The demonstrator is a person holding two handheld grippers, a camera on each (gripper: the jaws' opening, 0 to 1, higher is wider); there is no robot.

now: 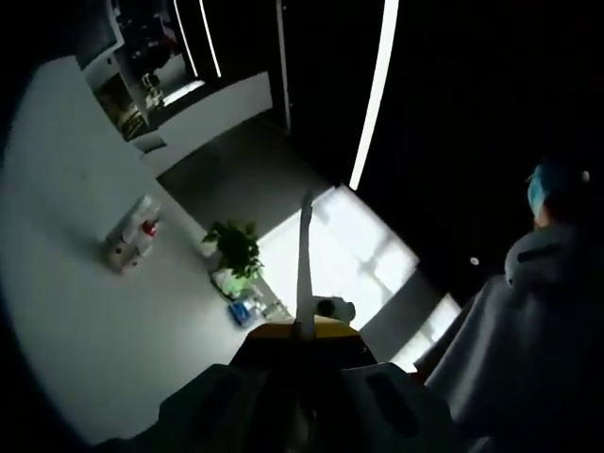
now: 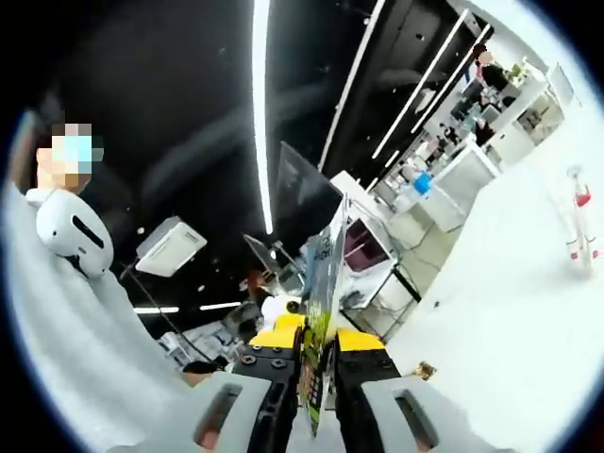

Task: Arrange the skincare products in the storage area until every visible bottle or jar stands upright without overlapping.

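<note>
White tabletop [image 1: 85, 283] stretched under a dark ceiling crossed by long light strips [image 1: 376, 90], and the room behind it looked like an open office. Low in the left gripper view, the left gripper [image 1: 304, 335] was closed on a thin white sheet [image 1: 305, 255] seen edge-on, rising straight up between its yellow-tipped jaws. Just beyond the jaws stood a small potted plant [image 1: 236, 247] with some small blue and clear containers [image 1: 247, 307] beside it, too small to name. Farther left on the white surface lay a cluster of skincare bottles [image 1: 132, 238], one with a red cap, well apart from the gripper. A person in a pale garment [image 1: 528, 330] filled the right side. In the right gripper view, the right gripper [image 2: 319, 363] was clamped on a flat card [image 2: 323, 283] with green and blue print, also edge-on. Far right on the white surface stood a slim bottle [image 2: 579, 222] with a red band, upright.
</note>
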